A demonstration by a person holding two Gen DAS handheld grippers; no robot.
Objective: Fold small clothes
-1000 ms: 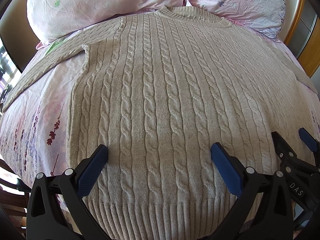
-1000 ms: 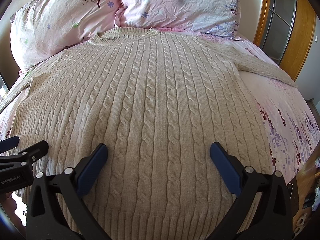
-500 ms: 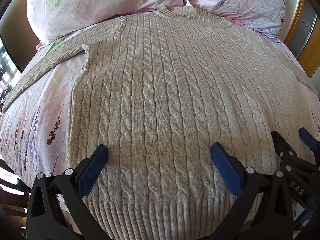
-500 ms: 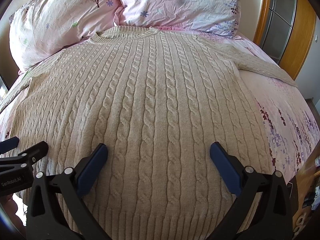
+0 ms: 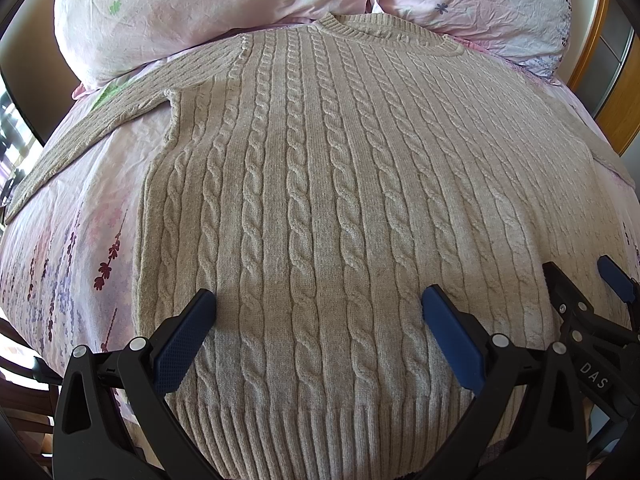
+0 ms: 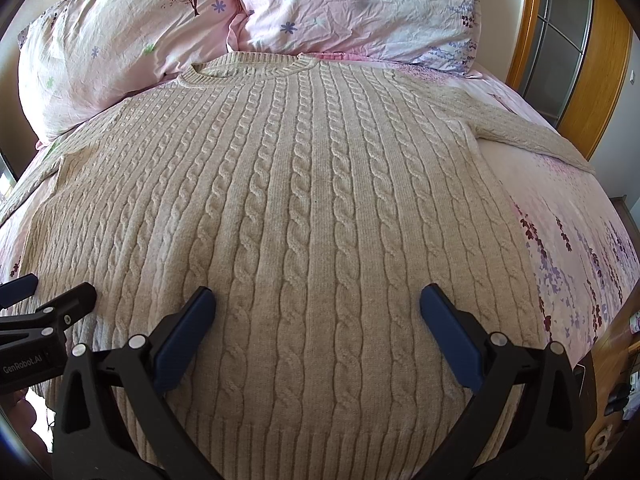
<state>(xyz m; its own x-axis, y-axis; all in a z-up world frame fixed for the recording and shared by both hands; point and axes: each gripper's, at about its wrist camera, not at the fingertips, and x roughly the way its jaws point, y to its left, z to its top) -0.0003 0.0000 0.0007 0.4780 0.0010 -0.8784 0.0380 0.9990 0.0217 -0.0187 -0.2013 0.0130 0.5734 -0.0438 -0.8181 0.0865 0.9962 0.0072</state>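
A beige cable-knit sweater [image 5: 320, 200] lies flat, front up, on the bed, collar toward the pillows and ribbed hem nearest me; it also shows in the right wrist view [image 6: 320, 220]. Its sleeves spread out to the left [image 5: 80, 132] and right [image 6: 532, 136]. My left gripper [image 5: 318, 320] is open and empty, hovering over the lower left part of the hem. My right gripper [image 6: 318, 320] is open and empty over the lower right part. Each gripper shows at the edge of the other's view.
Two pink floral pillows [image 5: 200, 12] [image 6: 360, 4] lie at the head of the bed. The pink floral bedsheet [image 5: 72, 248] [image 6: 580, 248] shows on both sides of the sweater. A wooden-framed door [image 6: 576, 48] stands at the right.
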